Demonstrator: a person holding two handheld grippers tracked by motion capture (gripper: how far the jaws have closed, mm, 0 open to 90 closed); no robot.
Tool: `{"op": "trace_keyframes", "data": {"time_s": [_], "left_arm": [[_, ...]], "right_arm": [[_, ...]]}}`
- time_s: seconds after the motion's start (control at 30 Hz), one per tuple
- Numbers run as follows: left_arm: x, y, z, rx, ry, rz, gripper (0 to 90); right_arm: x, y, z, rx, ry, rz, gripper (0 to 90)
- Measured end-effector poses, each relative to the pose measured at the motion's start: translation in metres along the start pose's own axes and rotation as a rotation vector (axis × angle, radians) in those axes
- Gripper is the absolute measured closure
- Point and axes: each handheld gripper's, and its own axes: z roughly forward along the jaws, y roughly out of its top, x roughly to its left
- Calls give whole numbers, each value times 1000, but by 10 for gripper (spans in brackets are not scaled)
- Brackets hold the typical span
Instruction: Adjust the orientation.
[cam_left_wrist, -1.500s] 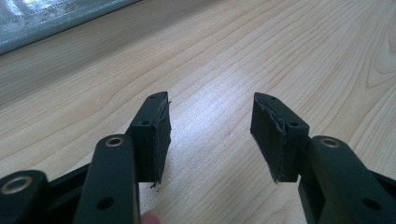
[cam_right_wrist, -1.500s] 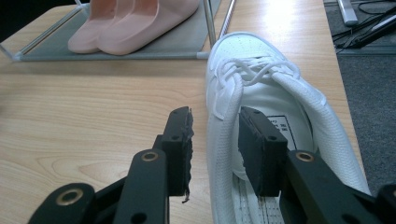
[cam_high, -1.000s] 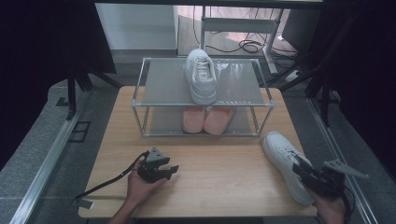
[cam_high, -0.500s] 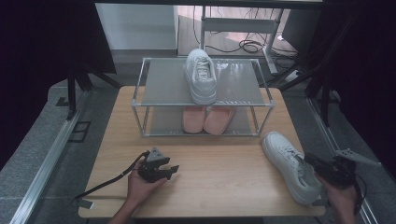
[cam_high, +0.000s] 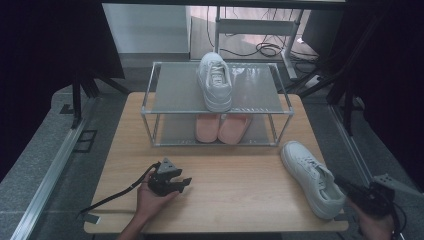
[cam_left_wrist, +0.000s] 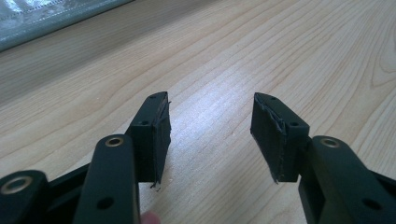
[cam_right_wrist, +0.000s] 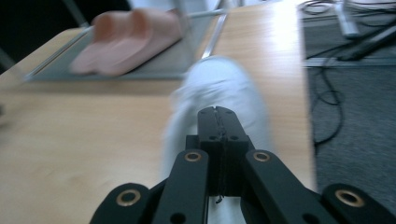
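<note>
On the table (cam_high: 240, 190), near its right front corner, a white shoe (cam_high: 311, 176) is lying on its sole, toe pointing toward the rack (cam_high: 150, 107) and heel toward the front edge. Just behind that heel the right gripper (cam_high: 345, 185) is hovering past the table's right edge, held by a hand (cam_high: 374, 225) coming in from the bottom. Its jaws have just been closing and are now pressed together with nothing between them; in the right gripper view (cam_right_wrist: 217, 116) the two black pads are meeting in a single seam, pointing along the blurred shoe (cam_right_wrist: 219, 93) from the heel end. Whether the tips are touching the heel is not clear.

Near the front left of the table the left gripper (cam_high: 182, 182) is resting on the wood under the other hand (cam_high: 150, 200), its cable trailing off toward the left front corner. Its jaws are standing spread apart, with bare wood showing between the fingers (cam_left_wrist: 156, 135) in the left gripper view, and they are holding nothing.

At the back of the table the rack is standing with two shelves. A second white shoe (cam_high: 215, 80) is sitting on the top shelf, toe toward the front. Below it a pair of pink slippers (cam_high: 222, 127) is lying side by side on the lower shelf; the same slippers (cam_right_wrist: 126, 39) are showing beyond the shoe in the right gripper view.
</note>
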Motion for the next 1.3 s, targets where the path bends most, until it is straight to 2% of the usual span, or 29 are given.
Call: {"op": "trace_keyframes", "data": {"time_s": [0.1,0.17,0.27,0.4,0.47,0.6,0.7,0.87,1.1,1.2,1.3], "left_arm": [[0,1,-1,-5,1,0,483],[0,1,-2,-6,2,-1,483],[0,1,-3,-6,3,2,483],[0,1,-2,-5,3,3,483],[0,1,-2,-4,3,3,483],[0,0,-1,-2,1,2,483],[1,1,-2,-4,3,4,483],[1,0,-1,-1,2,5,483],[1,1,-2,-5,5,3,483],[1,1,-1,-2,4,5,483],[1,1,-2,-2,4,5,483]], "right_arm": [[21,-9,-2,15,52,-31,899],[34,-17,1,57,74,-65,899],[44,-28,6,116,60,-101,899],[36,-37,4,145,-23,-99,899],[28,-39,0,130,-6,-68,899],[21,-39,-3,127,1,-68,899],[15,-38,-6,123,-40,-73,900],[-2,-37,-9,96,-41,-28,900],[1,-33,-3,96,-32,-46,899],[4,-28,-1,77,-9,-55,897],[6,-21,1,66,2,-72,858]]}}
